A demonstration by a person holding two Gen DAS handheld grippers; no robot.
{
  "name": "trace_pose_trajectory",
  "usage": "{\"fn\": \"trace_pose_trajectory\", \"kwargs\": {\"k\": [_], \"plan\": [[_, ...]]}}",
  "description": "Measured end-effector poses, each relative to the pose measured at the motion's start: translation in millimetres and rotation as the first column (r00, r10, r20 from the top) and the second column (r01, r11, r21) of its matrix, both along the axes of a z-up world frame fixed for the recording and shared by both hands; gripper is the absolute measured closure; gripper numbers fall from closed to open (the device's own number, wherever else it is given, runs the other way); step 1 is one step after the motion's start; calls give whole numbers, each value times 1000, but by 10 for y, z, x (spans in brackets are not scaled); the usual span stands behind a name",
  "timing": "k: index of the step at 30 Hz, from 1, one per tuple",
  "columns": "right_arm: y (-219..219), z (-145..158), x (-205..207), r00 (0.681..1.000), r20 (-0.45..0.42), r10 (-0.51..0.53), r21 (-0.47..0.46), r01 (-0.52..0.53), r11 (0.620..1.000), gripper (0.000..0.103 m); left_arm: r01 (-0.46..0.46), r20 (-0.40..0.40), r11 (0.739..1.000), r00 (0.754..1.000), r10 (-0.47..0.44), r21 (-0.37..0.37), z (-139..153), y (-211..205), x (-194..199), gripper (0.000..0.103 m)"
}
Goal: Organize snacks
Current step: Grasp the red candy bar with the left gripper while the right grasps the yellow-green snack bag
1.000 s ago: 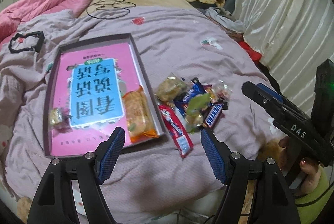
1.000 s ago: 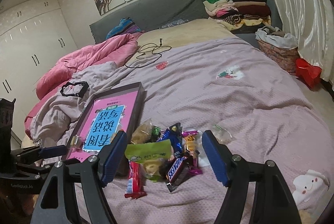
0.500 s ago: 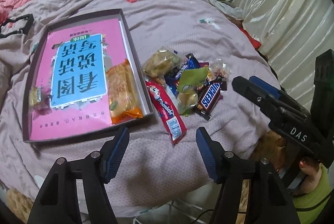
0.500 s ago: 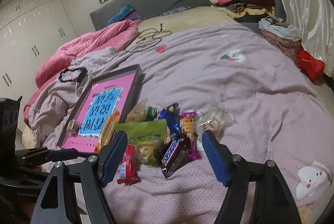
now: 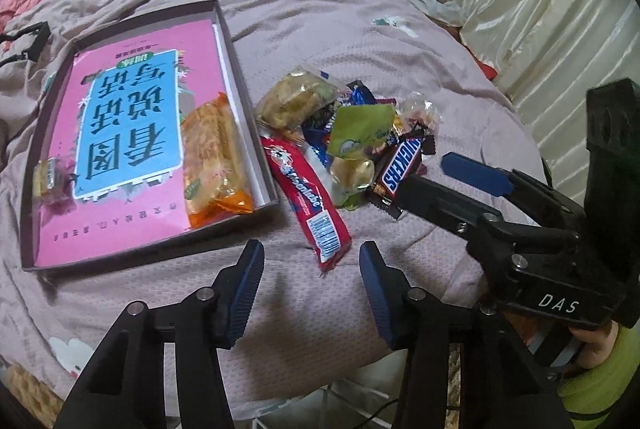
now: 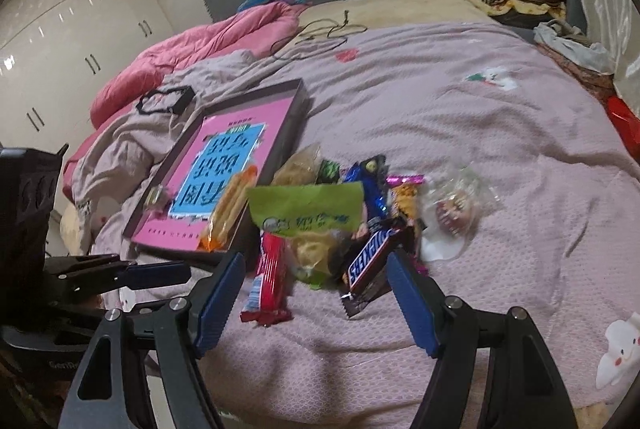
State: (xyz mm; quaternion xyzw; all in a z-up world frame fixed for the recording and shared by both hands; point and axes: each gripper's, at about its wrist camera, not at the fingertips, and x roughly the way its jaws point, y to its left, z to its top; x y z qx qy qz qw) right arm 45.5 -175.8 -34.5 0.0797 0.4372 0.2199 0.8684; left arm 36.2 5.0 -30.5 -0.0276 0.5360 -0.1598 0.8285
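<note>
both grippers have closed in on the snack pile: right gripper [image 6: 316, 293], jaws open, now reaches the snickers bar [image 6: 370, 265] right of the box [image 5: 244, 77]; left gripper [image 5: 310, 285] hovers open by the red bar [image 5: 306, 197].

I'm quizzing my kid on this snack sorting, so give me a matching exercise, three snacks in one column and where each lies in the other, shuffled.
Things:
1. orange plastic cracker packet
2. long red wrapped candy bar
3. brown Snickers bar

Places:
A. on the bedspread just outside the tray's right wall
B. at the pile's right edge, nearest the right gripper
C. inside the shallow dark tray, on the pink book

Pairs: 1-C, 2-A, 3-B
</note>
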Motion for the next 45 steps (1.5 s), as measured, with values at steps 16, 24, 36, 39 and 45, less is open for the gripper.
{"fn": "trace_pose_trajectory", "kwargs": {"k": [16, 24, 36, 39, 45], "plan": [[209, -337, 387, 984, -164, 68, -9, -71, 997, 52, 41, 8, 999, 999, -41, 6, -245, -134, 117, 53], [418, -396, 511, 980, -196, 43, -113, -66, 991, 53, 46, -1, 999, 999, -46, 15, -315, -241, 183, 53], [399, -476, 503, 979, -175, 101, -66, -114, 991, 72, -4, -33, 1000, 999, 5, 29, -446, -284, 353, 53], [306, -465, 471, 982, -159, 104, -17, -108, 994, 72, -16, -30, 999, 999, 17, 29, -460, -268, 393, 57], [-26, -386, 429, 989, -129, 66, 121, -50, 991, 72, -28, -33, 999, 999, 28, 23, -483, -257, 449, 66]]}}
